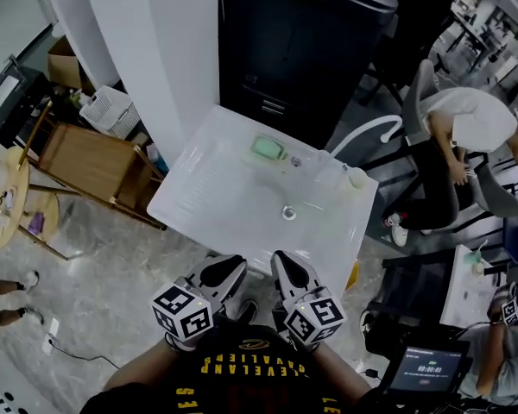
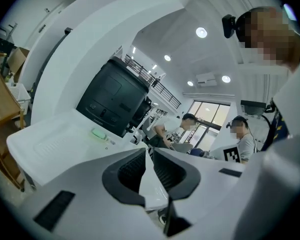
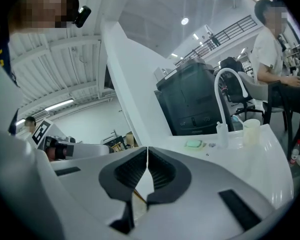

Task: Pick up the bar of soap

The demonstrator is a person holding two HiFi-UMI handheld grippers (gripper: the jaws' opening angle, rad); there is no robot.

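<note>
The pale green bar of soap (image 1: 268,148) lies in a dish at the back of the white sink top (image 1: 198,188), near its far edge. It also shows small in the left gripper view as the soap (image 2: 99,133) and in the right gripper view as the soap (image 3: 194,144). Both grippers hang side by side just off the sink top's near edge, well short of the soap. My left gripper (image 1: 231,267) is shut with nothing in it, its tips meeting (image 2: 147,151). My right gripper (image 1: 282,264) is shut and empty too (image 3: 147,149).
A drain (image 1: 288,213) sits mid-basin. A curved white faucet (image 1: 367,132), a small bottle (image 3: 221,132) and a cup (image 1: 356,178) stand at the back right. Behind are a black cabinet (image 1: 302,41) and a white pillar (image 1: 164,50). A wooden rack (image 1: 86,158) stands left; a seated person (image 1: 466,119) right.
</note>
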